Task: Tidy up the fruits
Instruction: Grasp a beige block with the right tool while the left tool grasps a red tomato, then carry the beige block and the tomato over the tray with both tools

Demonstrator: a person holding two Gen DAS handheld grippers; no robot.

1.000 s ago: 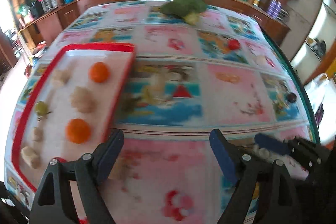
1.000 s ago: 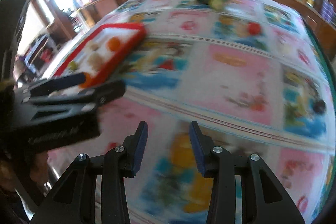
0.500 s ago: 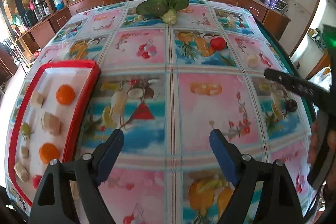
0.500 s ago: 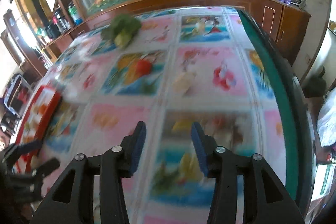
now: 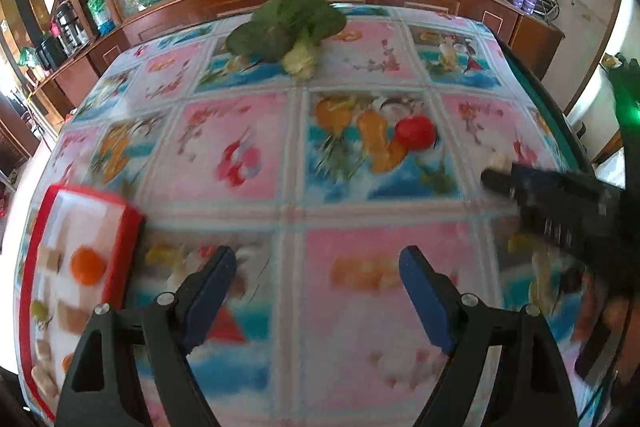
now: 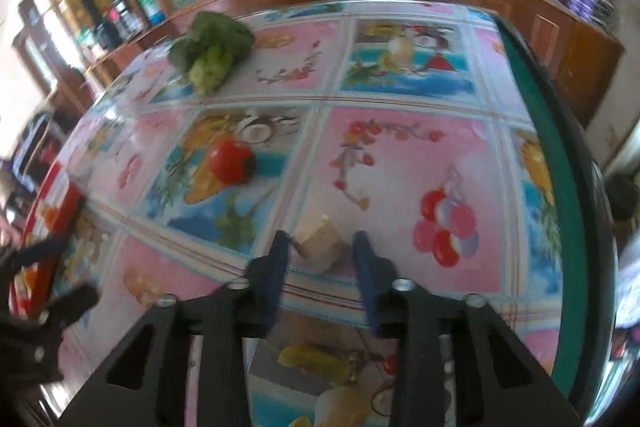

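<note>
My right gripper (image 6: 321, 237) hangs low over the fruit-print tablecloth. Its jaws are closing on a beige fruit chunk (image 6: 322, 249) that fills the gap between the blue pads. In the left wrist view the same gripper (image 5: 556, 199) reaches in from the right, its tip at the chunk (image 5: 497, 159). My left gripper (image 5: 316, 259) stands open above the cloth with nothing between its fingers. A red round fruit (image 5: 414, 133) (image 6: 231, 161) lies loose mid-table. The red tray (image 5: 130, 227) at the left holds orange fruits (image 5: 87, 265) and beige chunks.
A green leafy vegetable (image 5: 288, 27) (image 6: 210, 47) lies at the table's far side. The table's green edge (image 6: 560, 155) runs down the right. A wooden counter and glass display stand behind. The left gripper (image 6: 48, 279) shows at the left edge of the right wrist view.
Both grippers have travelled rightward across the table, and the tray has slid to the left edge of view. The right gripper's jaws have narrowed around the beige chunk.
</note>
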